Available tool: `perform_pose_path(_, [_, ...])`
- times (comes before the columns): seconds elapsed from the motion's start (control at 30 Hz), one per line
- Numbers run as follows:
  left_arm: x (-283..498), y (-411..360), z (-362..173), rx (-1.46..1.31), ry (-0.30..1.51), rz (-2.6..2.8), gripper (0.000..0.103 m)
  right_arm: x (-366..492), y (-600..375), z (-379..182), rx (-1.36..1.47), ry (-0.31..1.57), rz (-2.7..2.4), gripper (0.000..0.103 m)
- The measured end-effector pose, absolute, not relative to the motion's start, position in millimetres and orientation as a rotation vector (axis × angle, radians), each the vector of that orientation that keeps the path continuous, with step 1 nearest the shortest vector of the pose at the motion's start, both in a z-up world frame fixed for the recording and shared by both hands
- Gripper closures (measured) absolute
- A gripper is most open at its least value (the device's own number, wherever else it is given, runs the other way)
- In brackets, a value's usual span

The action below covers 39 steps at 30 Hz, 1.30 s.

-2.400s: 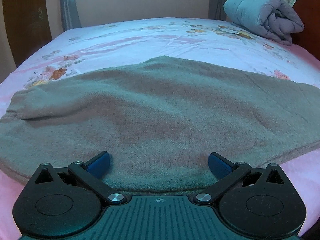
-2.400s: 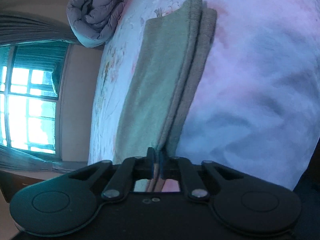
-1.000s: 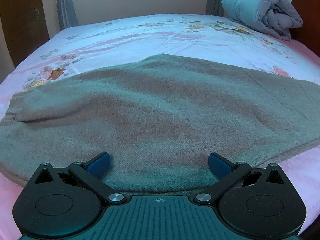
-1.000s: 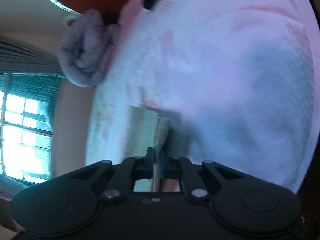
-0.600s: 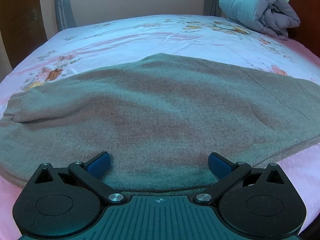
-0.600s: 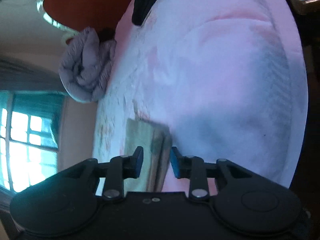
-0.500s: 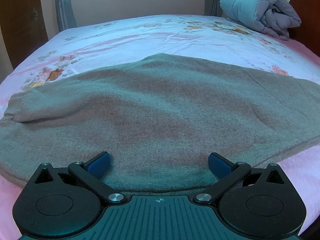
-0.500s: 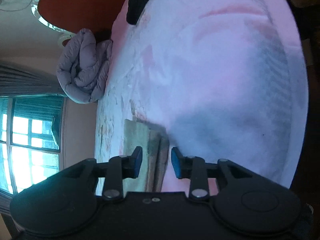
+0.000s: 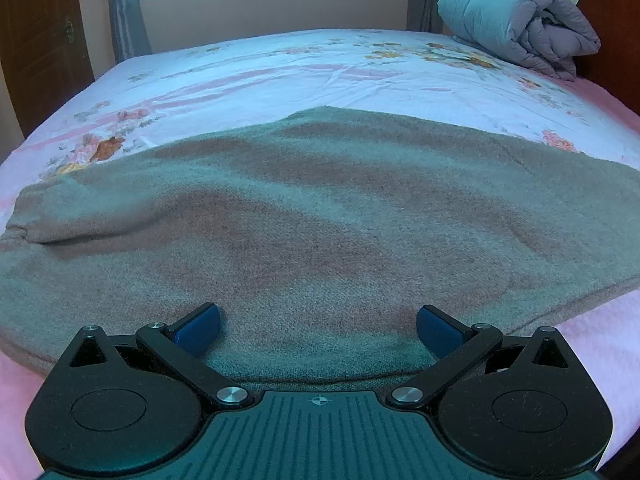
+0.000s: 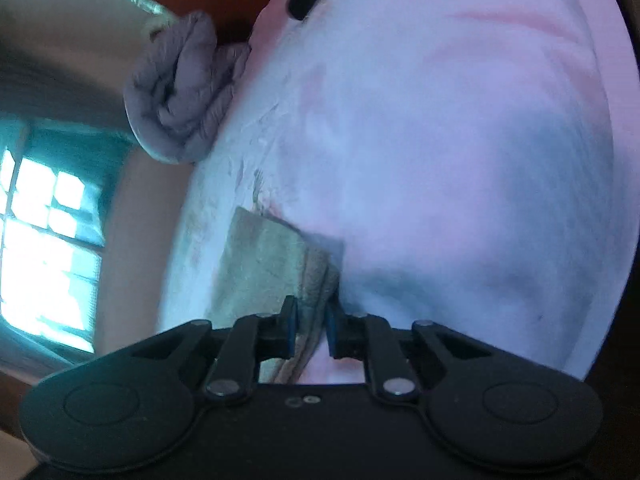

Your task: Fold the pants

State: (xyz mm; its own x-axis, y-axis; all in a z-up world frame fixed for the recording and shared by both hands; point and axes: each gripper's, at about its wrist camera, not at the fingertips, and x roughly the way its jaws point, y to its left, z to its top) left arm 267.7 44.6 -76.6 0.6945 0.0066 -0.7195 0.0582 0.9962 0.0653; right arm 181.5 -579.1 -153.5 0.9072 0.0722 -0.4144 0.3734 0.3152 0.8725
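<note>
Pants (image 9: 320, 216) lay flat on the bed (image 9: 280, 72), already doubled leg on leg, their long axis running left to right across the left wrist view, with 1 gathered cuff end at the far left. The left gripper (image 9: 318, 330) hovered over the near edge with its jaws spread wide and holding nothing, probably placed to pin or take the fabric for the next fold. In the right wrist view, the right gripper (image 10: 308, 330) had its blue pads part-way closed around the garment's stacked edge (image 10: 316, 280); a gap showed, so whether it was gripping could not be told. A rolled quilt (image 9: 520, 28) sat by the headboard.
</note>
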Motion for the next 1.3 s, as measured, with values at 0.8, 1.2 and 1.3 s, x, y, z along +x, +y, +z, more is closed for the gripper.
perform_pose_path(0.8, [233.2, 249.2, -43.5, -0.24, 0.724, 0.501, 0.0, 410.1, -229.0, -18.6, 0.409, 0.701, 0.665, 0.076])
perform_pose_path(1.2, [254.8, 272.0, -71.3, -0.299, 0.725, 0.46, 0.001, 490.9, -112.3, -67.3, 0.19, 0.852, 0.816, 0.076])
perform_pose_path(1.3, [255.2, 271.2, -74.9, -0.303, 0.717, 0.456, 0.001, 495.9, -101.5, -72.1, 0.131, 0.861, 0.85, 0.076])
